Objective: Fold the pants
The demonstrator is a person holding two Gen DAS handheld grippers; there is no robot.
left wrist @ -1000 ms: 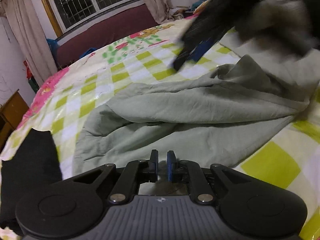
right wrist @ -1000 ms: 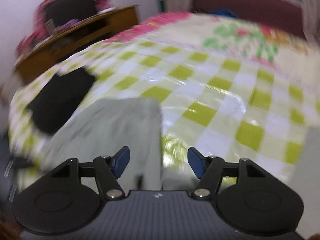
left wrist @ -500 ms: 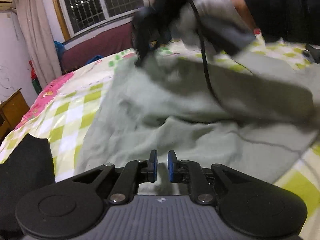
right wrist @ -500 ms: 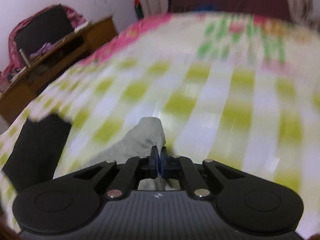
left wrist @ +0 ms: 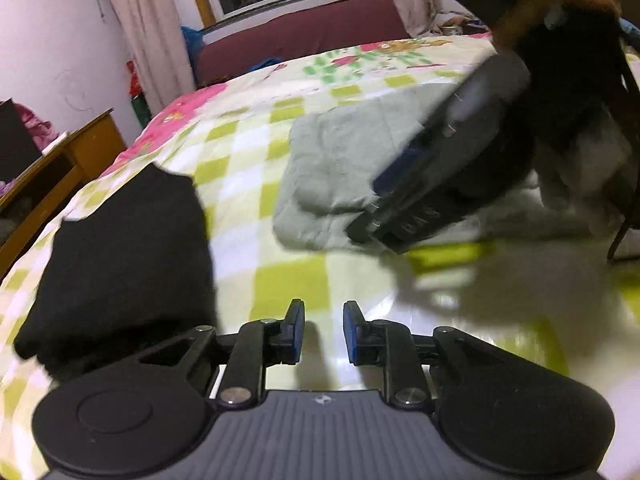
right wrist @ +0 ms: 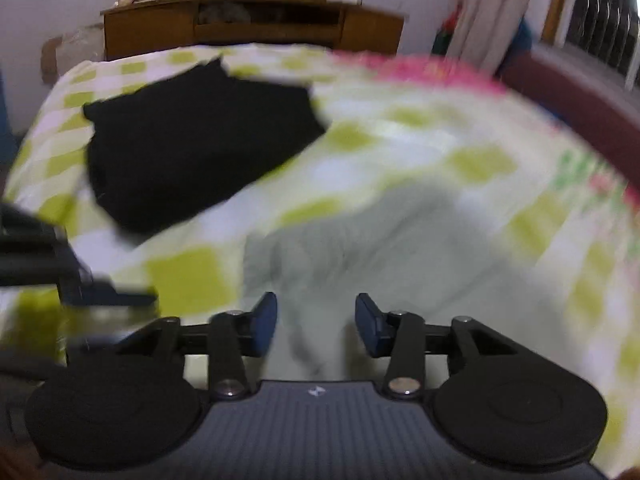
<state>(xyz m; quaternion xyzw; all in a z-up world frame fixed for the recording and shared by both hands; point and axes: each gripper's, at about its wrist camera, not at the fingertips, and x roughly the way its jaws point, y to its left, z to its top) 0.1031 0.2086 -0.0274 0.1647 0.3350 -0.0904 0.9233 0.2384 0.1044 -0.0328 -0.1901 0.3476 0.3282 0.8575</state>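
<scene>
The pale green pants (left wrist: 340,168) lie in a folded heap on the checked bedsheet (left wrist: 288,280). My left gripper (left wrist: 323,332) hovers over bare sheet in front of them; its jaws are opening and nothing is between them. My right gripper (left wrist: 374,204) reaches in from the right over the pants' near edge, blurred. In the right wrist view, the right gripper (right wrist: 316,320) hangs just above the pants (right wrist: 380,240). Its jaws are opening, and the pads (right wrist: 266,320) are clear of the cloth. The left gripper (right wrist: 92,284) shows as a blur at the left edge.
A folded black garment (left wrist: 120,260) (right wrist: 200,140) lies on the sheet left of the pants. A wooden cabinet (right wrist: 248,24) stands past the bed's edge. A maroon bed end (left wrist: 304,36), curtains and a barred window are at the far side.
Both grippers were shut on the pants' cloth half a second ago; both have let go and their jaws have parted. The pants now lie folded over, and the left gripper has drawn back from them.
</scene>
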